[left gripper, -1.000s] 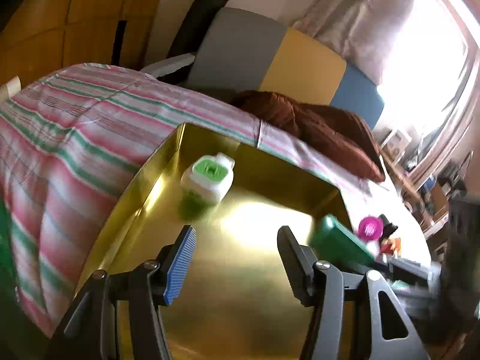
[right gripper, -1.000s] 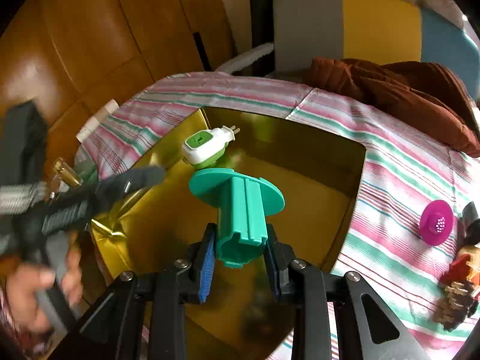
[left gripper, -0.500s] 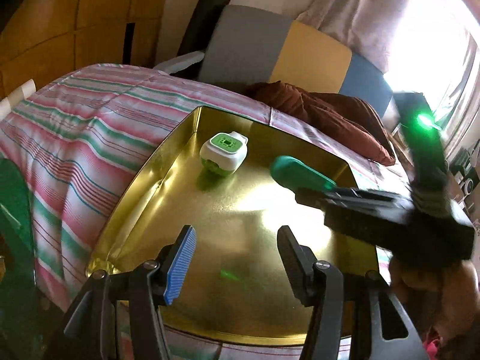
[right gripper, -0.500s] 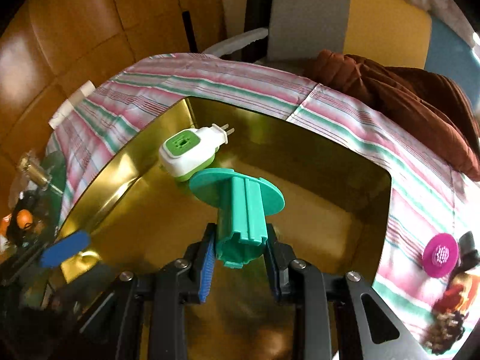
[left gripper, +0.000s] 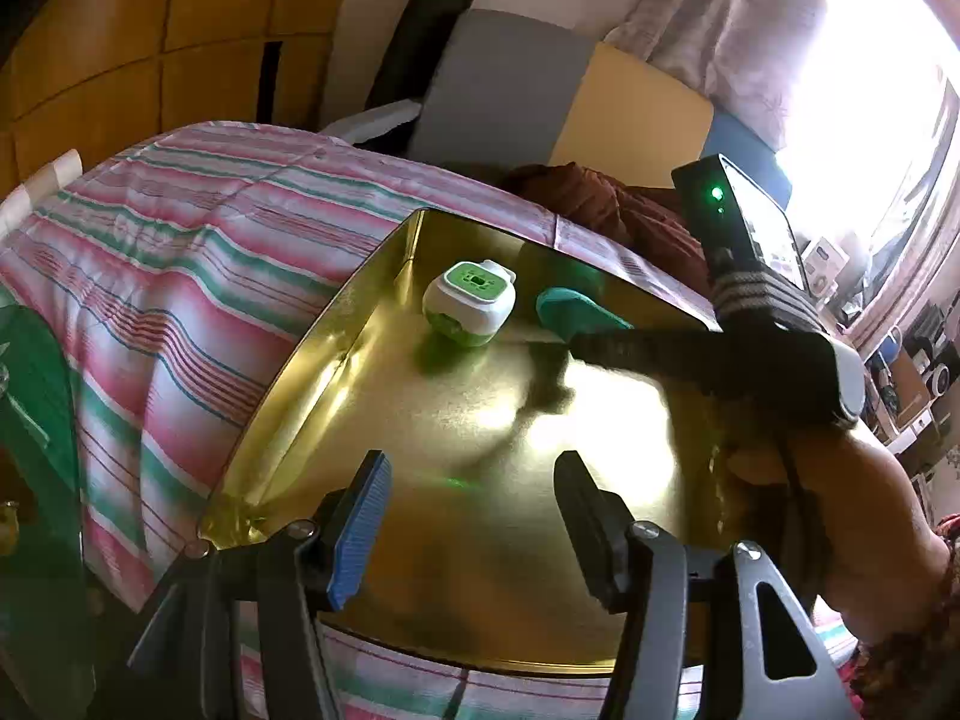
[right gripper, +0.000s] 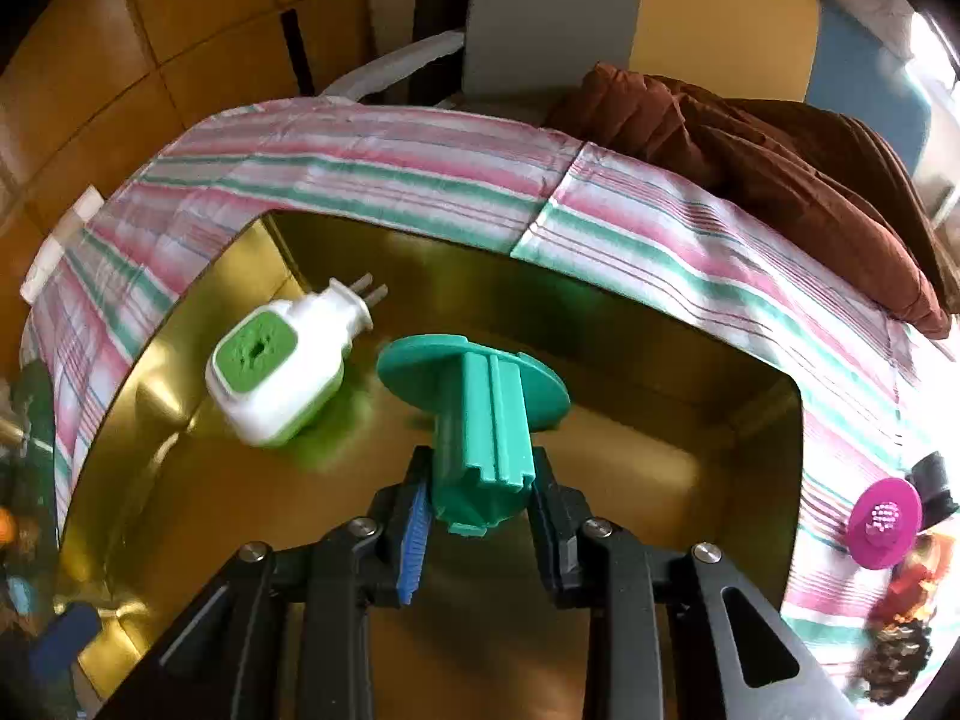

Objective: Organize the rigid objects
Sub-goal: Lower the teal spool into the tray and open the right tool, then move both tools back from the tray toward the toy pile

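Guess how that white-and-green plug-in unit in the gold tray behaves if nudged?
The plug-in unit looks like hard, probably light plastic, so likely stiff. On the glossy gold tray it would probably slide rather than roll; it rests on a broad side. Its prongs might catch the tray wall.

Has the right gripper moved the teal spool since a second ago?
Yes. The teal spool, in the right gripper, has advanced over the gold tray toward the plug-in.

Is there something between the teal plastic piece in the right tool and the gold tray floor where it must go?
Nothing visible blocks it. The teal flanged piece hangs over bare gold tray floor; the plug-in air freshener lies beside it, apart.
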### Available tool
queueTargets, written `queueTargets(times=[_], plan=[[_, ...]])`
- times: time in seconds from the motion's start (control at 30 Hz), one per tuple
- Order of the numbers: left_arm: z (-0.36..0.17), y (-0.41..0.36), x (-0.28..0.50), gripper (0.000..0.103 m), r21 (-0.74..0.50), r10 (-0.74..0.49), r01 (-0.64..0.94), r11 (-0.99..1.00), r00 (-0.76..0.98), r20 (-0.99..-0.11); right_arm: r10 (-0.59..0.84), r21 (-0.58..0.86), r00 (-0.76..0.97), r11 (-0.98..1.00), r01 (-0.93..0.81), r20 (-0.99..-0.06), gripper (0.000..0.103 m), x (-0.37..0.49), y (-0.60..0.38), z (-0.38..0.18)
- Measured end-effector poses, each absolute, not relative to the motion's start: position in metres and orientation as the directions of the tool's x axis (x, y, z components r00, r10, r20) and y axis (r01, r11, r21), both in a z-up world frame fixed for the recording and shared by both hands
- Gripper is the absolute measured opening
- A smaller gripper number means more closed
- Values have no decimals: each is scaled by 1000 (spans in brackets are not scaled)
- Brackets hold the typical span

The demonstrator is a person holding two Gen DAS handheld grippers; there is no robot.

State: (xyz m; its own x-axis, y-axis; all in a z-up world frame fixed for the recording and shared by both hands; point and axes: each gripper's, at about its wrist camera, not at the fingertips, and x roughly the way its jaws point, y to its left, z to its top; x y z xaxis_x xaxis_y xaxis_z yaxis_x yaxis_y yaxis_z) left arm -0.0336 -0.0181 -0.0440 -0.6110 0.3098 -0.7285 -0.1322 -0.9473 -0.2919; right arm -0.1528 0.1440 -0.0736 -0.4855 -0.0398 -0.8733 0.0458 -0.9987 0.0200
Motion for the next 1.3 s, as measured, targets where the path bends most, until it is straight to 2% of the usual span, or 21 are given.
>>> queueTargets(times=[0.07,0.1,0.13,0.17,0.37,0.43,0.67,0.83,1.3], plan=[[-44,-18,-34,57,-295,313,-133,-946,-609,-729,-50,44,-495,-999,23,-868,33,-155,145,-73],[-44,-19,-33,57,-291,309,-132,-948,-609,-730,-78,79,-497,-997,21,-864,38,-156,146,-73],[-44,-19,-33,57,-289,308,-132,-948,-610,-730,-95,99,-500,-995,18,-861,49,-156,147,-72],[-44,-19,-33,57,-289,308,-134,-948,-610,-730,-102,109,-504,-994,15,-858,52,-154,146,-71],[-46,-16,-33,57,-281,303,-134,-950,-608,-734,-171,171,-501,-984,46,-849,54,-136,149,-65],[-46,-14,-31,57,-274,299,-138,-952,-612,-732,-177,175,-509,-983,51,-842,58,-127,152,-62],[-44,-6,-26,57,-252,296,-160,-955,-617,-729,-204,182,-542,-979,94,-815,59,-97,156,-46],[-43,-2,-23,57,-248,301,-172,-953,-616,-728,-192,141,-599,-981,130,-777,65,-68,161,-27],[-33,29,-1,57,-254,391,-302,-919,-612,-688,-90,115,-604,-993,-3,-792,66,-5,240,-34]])
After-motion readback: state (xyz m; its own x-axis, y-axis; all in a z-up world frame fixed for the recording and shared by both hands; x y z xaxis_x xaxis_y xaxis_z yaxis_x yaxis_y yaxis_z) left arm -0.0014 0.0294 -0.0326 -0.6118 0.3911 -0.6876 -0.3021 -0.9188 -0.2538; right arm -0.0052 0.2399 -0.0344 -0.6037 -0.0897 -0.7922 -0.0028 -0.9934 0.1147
